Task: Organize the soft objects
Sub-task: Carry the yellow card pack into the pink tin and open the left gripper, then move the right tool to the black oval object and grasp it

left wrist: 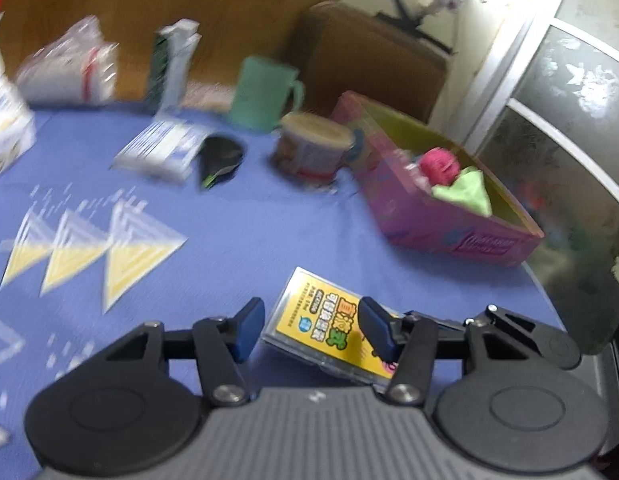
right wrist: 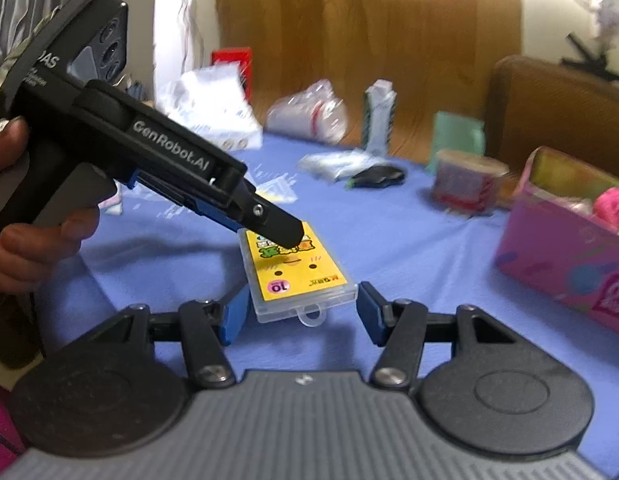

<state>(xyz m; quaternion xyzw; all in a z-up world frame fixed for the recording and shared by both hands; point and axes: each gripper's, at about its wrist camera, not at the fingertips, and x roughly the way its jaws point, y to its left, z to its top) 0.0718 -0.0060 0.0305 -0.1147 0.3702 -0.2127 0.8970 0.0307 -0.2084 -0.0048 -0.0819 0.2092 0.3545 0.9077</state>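
Observation:
A clear plastic case with a yellow label [left wrist: 333, 330] lies flat on the blue tablecloth [left wrist: 229, 232]. My left gripper [left wrist: 311, 330] is open, its blue fingers over the case, and it holds nothing. In the right wrist view the case [right wrist: 297, 270] lies just ahead of my open, empty right gripper [right wrist: 299, 308], and the left gripper [right wrist: 279, 230] hangs over the case's far end. A pink box [left wrist: 441, 204] at the right holds a pink yarn ball [left wrist: 439, 164] and a green cloth [left wrist: 467, 192]. The box also shows in the right wrist view [right wrist: 565, 264].
At the back of the table stand a green mug [left wrist: 265, 94], a printed cup [left wrist: 313, 148], a black mouse [left wrist: 221, 156], a flat white packet [left wrist: 161, 152], a plastic bag [left wrist: 69, 72] and a tall carton [left wrist: 173, 64]. A brown chair [left wrist: 369, 60] stands behind. The table edge runs at the right.

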